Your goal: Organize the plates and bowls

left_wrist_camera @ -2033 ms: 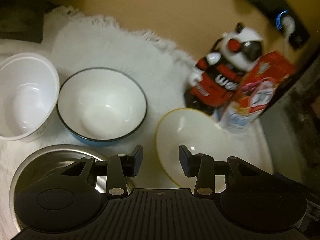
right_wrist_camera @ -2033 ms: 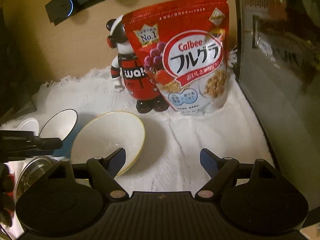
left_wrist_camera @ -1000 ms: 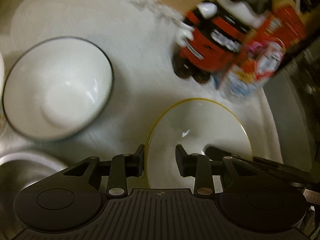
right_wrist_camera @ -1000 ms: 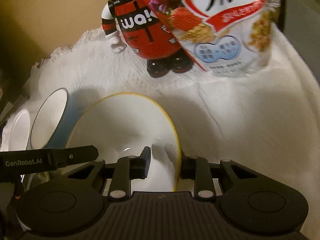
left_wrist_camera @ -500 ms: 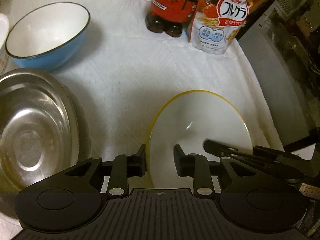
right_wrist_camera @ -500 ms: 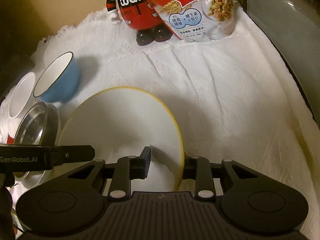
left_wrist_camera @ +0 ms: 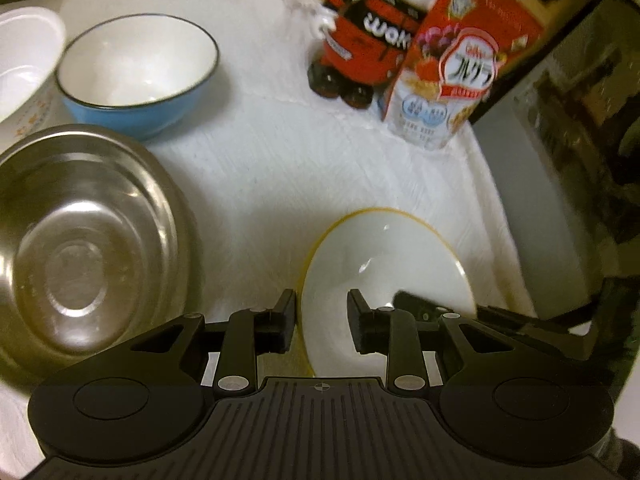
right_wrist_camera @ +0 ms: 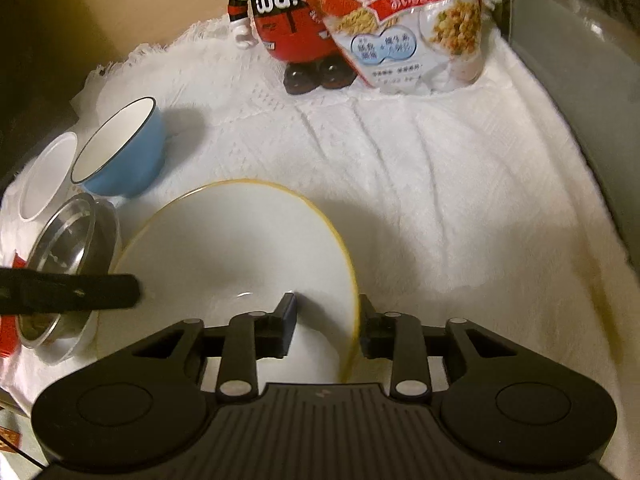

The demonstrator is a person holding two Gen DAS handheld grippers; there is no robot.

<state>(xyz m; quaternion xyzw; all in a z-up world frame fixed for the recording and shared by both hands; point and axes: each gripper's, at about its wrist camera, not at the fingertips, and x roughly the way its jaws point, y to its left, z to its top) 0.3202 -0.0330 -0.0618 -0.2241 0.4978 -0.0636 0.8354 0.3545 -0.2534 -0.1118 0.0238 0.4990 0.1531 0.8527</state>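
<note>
A white deep plate with a yellow rim (left_wrist_camera: 392, 264) (right_wrist_camera: 240, 248) sits on the white cloth, just right of a steel bowl (left_wrist_camera: 80, 248) (right_wrist_camera: 68, 248). My left gripper (left_wrist_camera: 320, 316) is shut on the plate's left rim, one pad outside and one inside. My right gripper (right_wrist_camera: 328, 320) straddles the plate's right rim. Its jaws are opening, with the rim between them close to the outer pad. A blue bowl (left_wrist_camera: 136, 64) (right_wrist_camera: 124, 152) and a white plastic bowl (left_wrist_camera: 20, 60) (right_wrist_camera: 44, 176) stand behind the steel bowl.
A red and black toy figure (left_wrist_camera: 368, 44) (right_wrist_camera: 288, 12) and a cereal bag (left_wrist_camera: 460, 64) (right_wrist_camera: 408, 20) stand at the back. A grey appliance wall (right_wrist_camera: 580, 60) borders the white cloth (right_wrist_camera: 460, 200) on the right.
Both grippers closed on the plate's rim and drew it away from the toy figure and cereal bag, beside the steel bowl. The right jaws now stand slightly wider.
</note>
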